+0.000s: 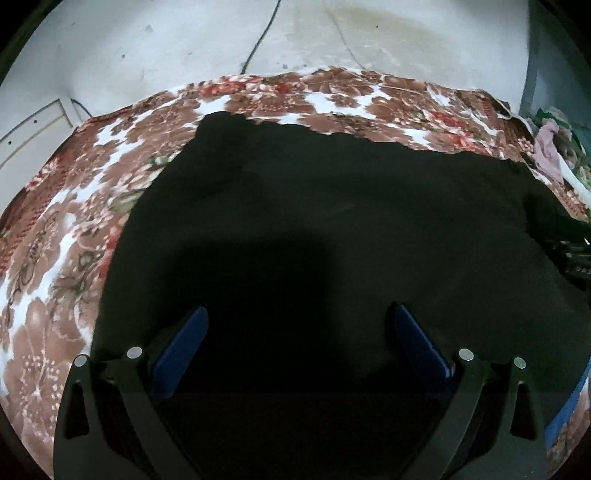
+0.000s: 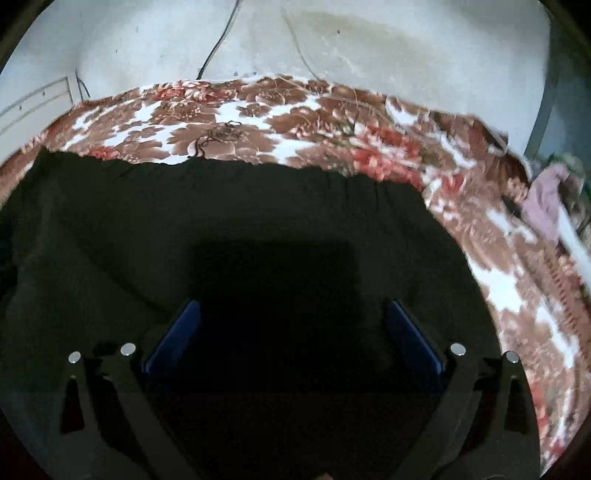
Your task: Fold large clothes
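Black garment spread flat on floral bedspread, covering most of the near bed. Far edge ragged against the flower print, stopping short of the bed's far border.

Left gripper above the garment's near part, jaws wide, blue pads well apart, nothing between them but dark cloth below. Contact with cloth: cannot tell.

Right gripper likewise over the garment, jaws wide, blue pads apart, empty.

Left view only: garment's left edge running down the bedspread; a bulky dark fold or sleeve at far right; blue strip at lower right rim.

Right view only: garment's right edge, with a broad band of bedspread beyond it; a thin dark thread or cord lying on the print near the far edge.

Both views: pale stained wall, black cable hanging down it, pink cloth pile off the bed's right corner.

No readable writing, brands or labels in either view.
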